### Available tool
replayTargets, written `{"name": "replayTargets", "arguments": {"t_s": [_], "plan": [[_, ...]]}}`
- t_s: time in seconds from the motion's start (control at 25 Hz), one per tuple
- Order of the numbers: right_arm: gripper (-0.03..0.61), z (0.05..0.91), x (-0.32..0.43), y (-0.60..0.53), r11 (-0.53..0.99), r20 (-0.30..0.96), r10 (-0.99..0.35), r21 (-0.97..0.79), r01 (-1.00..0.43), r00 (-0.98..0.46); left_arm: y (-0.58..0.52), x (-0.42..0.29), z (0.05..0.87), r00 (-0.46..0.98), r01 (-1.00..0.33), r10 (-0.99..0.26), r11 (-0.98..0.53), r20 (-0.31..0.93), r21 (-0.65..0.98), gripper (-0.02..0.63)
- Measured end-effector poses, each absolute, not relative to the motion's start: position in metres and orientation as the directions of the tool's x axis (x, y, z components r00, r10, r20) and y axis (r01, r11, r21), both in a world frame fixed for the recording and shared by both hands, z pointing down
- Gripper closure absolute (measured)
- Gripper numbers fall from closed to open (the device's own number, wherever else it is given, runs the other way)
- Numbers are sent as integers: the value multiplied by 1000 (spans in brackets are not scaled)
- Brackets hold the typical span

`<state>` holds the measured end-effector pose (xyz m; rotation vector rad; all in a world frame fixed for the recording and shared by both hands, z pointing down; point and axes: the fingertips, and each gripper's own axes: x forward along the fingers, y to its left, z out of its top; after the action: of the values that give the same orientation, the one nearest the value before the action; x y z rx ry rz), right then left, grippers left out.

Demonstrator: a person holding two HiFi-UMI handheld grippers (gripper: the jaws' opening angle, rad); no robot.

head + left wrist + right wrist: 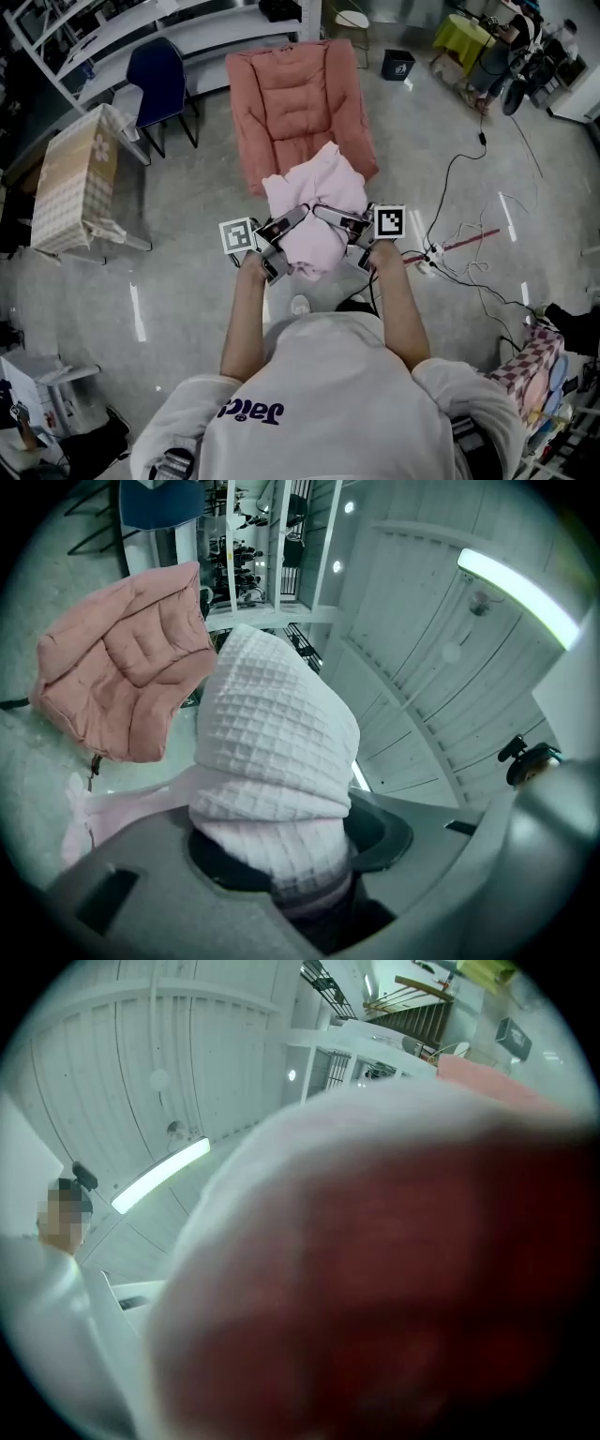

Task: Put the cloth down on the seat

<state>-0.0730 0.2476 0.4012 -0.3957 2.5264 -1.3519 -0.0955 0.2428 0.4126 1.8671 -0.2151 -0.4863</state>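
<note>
Two hand-held tools lift a pale pink waffle-weave cloth (314, 202) in front of a person in a white top, seen from above. The left tool (289, 234) has its jaws closed on the cloth's left side; in the left gripper view a thick fold of the cloth (272, 752) rises from between the jaws of that tool (300, 874), which are pinched tight around it. The right tool (342, 230) is at the bundle's right side, and from above its jaws look closed on the fabric; in the right gripper view the cloth (375, 1269) lies against the lens, blurred and reddish, and covers the jaws. The cloth hangs bunched between the two tools, above the grey floor (187, 206) and over the near edge of the seat (295, 94), a padded salmon-pink chair, not yet laid on it. To the left stand a blue chair (159, 80) and a table (80, 178) with a checked cover. Cables (469, 253) trail across the floor on the right.
</note>
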Motion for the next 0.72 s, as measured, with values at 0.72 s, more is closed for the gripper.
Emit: {"name": "replayTargets", "arguments": {"t_s": [0.72], "plan": [[368, 453, -99, 193, 465, -13, -383, -866, -181, -924, 191, -121, 467, 893, 120, -399, -235, -208, 965, 419]]}}
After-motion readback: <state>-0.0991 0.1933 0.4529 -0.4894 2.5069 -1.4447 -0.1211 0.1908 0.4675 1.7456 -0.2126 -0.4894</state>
